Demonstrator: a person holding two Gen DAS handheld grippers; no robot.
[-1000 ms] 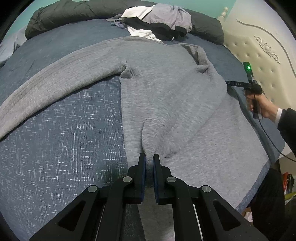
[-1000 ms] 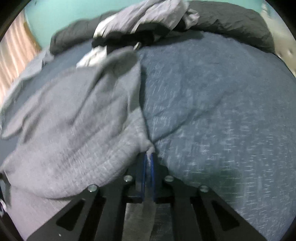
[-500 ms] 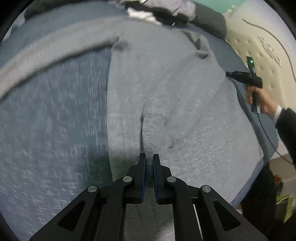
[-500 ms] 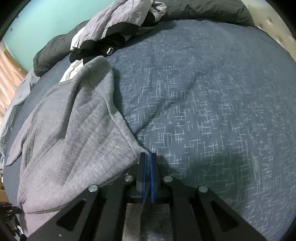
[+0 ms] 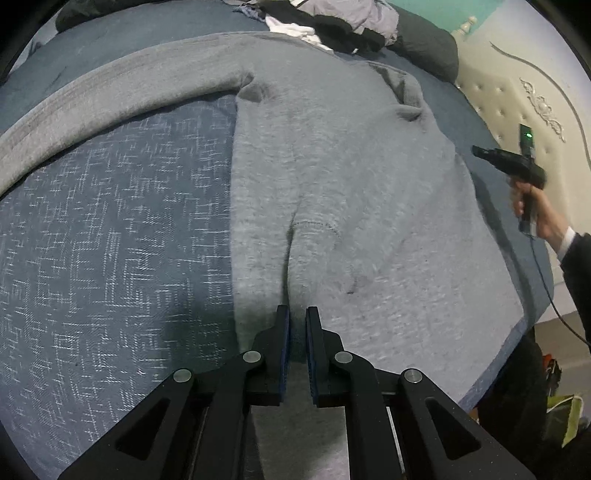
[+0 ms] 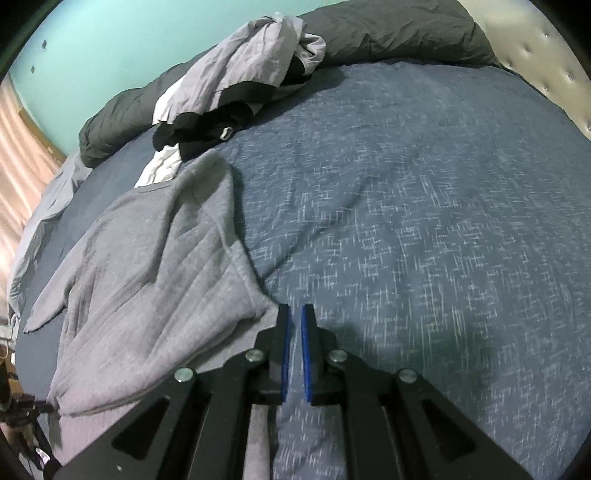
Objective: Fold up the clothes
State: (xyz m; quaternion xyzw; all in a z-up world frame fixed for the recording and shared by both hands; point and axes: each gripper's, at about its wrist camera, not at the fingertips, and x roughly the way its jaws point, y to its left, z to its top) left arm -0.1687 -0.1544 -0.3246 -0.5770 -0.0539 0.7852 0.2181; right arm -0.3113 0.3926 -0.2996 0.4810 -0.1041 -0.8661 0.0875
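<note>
The wide bed with its dark blue cross-hatched cover (image 5: 110, 240) fills the ground ahead of and beneath both grippers. Spread on it is the large grey knitted sweater (image 5: 351, 177), one long sleeve (image 5: 110, 96) stretched away to the far left of the left gripper (image 5: 297, 317), the other sleeve brought across the body.

Beyond both grippers, at the far edge, lies an unsorted heap of lilac, black and white garments (image 6: 240, 85) against a dark rolled quilt (image 6: 388, 33).

Left gripper: jaws nearly shut, pinching the cuffed end of the folded-over sleeve, which runs directly forward from the pads. Right gripper (image 6: 294, 321): jaws nearly shut; blue cover shows through the narrow slot, the sweater's edge touches the left finger, grip on cloth cannot be confirmed. The sweater lies to its left.

Judgement: folding is at an early stage. One sleeve is in, the other sleeve and the body fold remain, and the heap is untouched.

Containers: none in view.
</note>
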